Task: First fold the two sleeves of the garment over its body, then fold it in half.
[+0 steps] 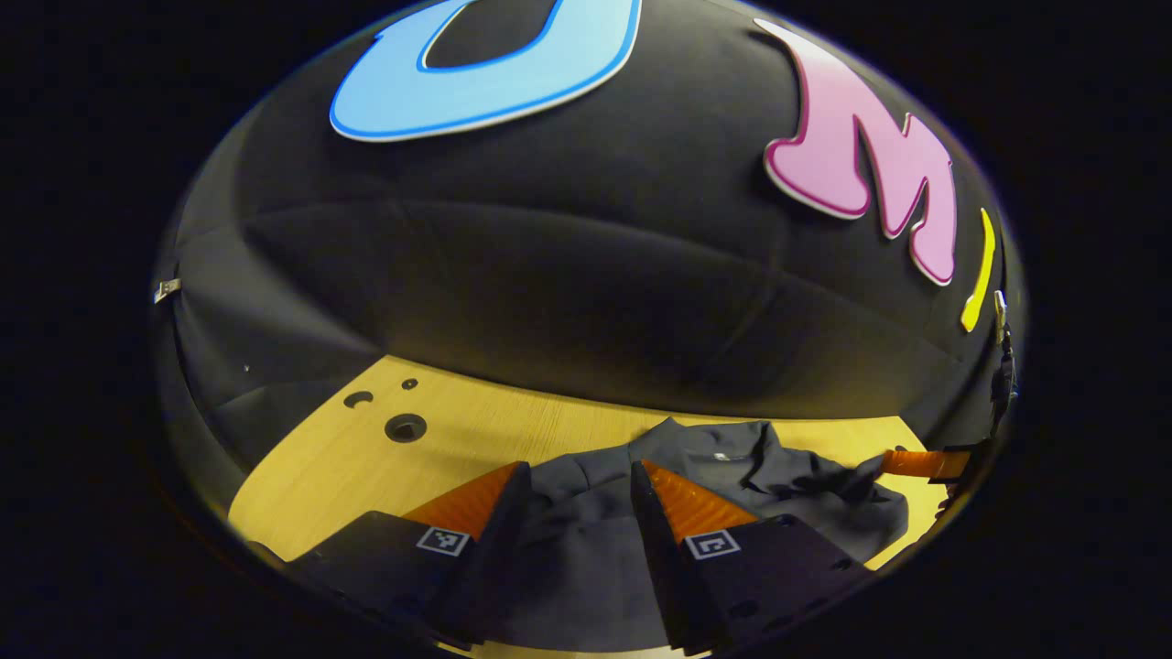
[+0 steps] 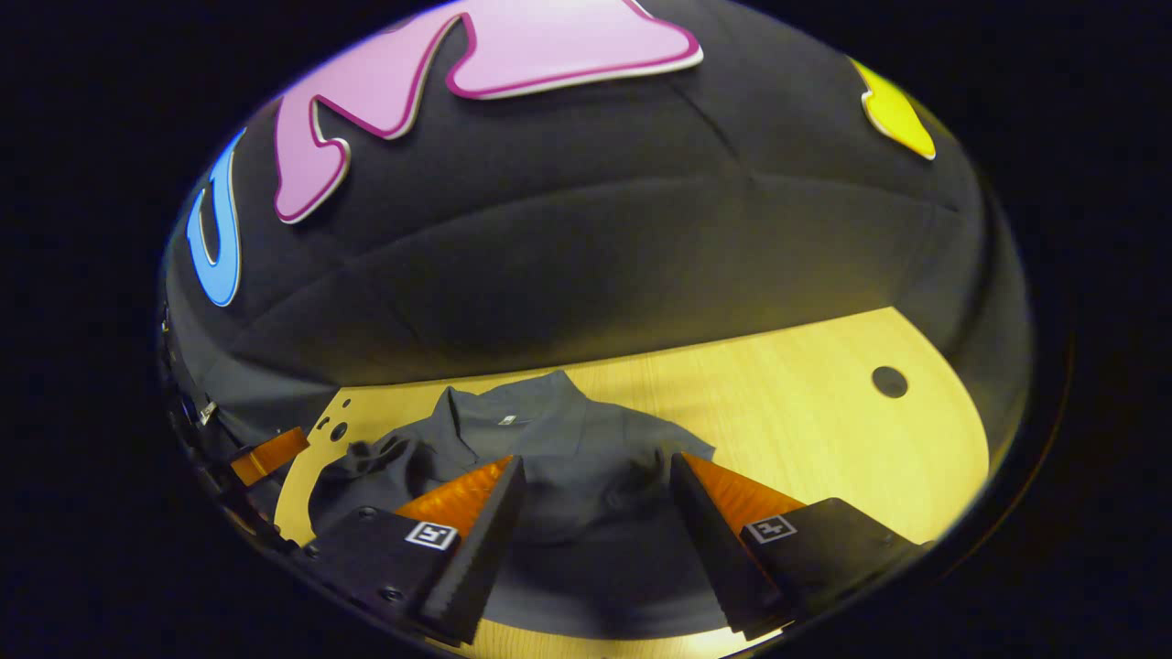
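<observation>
A dark grey collared garment (image 2: 558, 458) lies spread on the pale wooden bench (image 2: 806, 430), its collar toward the black cloth wall at the back and its body running down toward both grippers. In the right gripper view the sleeve on the view's left is bunched up near the bench's left edge, close to some small holes in the wood (image 2: 339, 428); the sleeve on the view's right lies flatter, ending just beside the right finger.

The right gripper (image 2: 595, 522) hangs over the lower part of the garment, jaws spread wide with only cloth showing between them, gripping nothing. The left gripper (image 1: 575, 513) sits likewise above the cloth, jaws apart and empty; its own far edge shows in the right gripper view at the left border (image 2: 267, 455).

Open bench stretches to the right of the garment in the right gripper view, bare wood around a single round hole (image 2: 888, 382) up to the curved edge. In the left gripper view there is free wood on the left, marked by three holes (image 1: 405, 426), and a narrow strip behind the collar before the wall.
</observation>
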Demonstrator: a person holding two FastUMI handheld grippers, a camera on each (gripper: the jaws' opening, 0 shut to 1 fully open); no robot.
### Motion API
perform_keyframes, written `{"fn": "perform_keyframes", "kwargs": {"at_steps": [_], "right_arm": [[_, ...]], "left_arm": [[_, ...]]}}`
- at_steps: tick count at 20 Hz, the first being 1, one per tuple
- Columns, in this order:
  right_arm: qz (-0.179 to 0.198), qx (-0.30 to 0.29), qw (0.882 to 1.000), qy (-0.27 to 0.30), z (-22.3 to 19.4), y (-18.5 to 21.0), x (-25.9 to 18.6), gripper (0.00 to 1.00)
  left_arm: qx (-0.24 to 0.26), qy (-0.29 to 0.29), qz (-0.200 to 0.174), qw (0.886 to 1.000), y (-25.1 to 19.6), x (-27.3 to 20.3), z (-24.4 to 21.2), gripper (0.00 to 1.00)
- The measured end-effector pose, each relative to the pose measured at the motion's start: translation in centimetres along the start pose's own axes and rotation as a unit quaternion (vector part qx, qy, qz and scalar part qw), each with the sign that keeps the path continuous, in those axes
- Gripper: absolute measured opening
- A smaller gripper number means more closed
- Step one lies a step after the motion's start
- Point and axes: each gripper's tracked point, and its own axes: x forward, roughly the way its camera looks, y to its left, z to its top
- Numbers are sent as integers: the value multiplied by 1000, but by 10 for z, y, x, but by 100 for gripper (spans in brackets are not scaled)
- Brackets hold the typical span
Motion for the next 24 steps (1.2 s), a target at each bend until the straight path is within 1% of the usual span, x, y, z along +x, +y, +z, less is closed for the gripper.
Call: {"fn": "perform_keyframes", "kwargs": {"at_steps": [1,2,3,4,5,7,10,11,16,19,20,22,24], "right_arm": [[-6,-3,1000,-9,6,0,-13,99],[-12,-5,1000,-17,10,0,-25,99],[-18,-8,999,-26,14,-1,-41,99],[-25,-11,999,-34,17,-2,-57,99],[-31,-14,999,-42,19,-2,-73,99],[-43,-17,997,-54,17,-2,-106,99],[-56,-31,996,-66,0,0,-160,99],[-59,-34,995,-67,-7,2,-175,99],[-55,-44,995,-68,-48,15,-243,99],[-55,-53,995,-61,-76,17,-279,99],[-56,-52,996,-56,-87,17,-290,99],[-58,-44,996,-48,-107,16,-308,99],[-64,-46,996,-43,-129,13,-321,99]], "left_arm": [[4,-9,-1,1000,1,-15,7,73],[7,-18,-2,1000,1,-30,14,80],[10,-27,2,1000,5,-46,20,84],[13,-35,3,999,6,-62,24,93],[15,-44,5,999,8,-79,29,96],[21,-60,9,998,13,-115,36,96],[36,-79,16,996,18,-172,40,96],[40,-86,17,995,20,-185,34,96],[58,-112,24,992,24,-267,27,96],[60,-120,43,990,30,-313,21,96],[55,-123,46,990,30,-325,15,96],[36,-120,41,991,23,-345,0,96],[14,-107,36,993,21,-358,-22,96]]}}
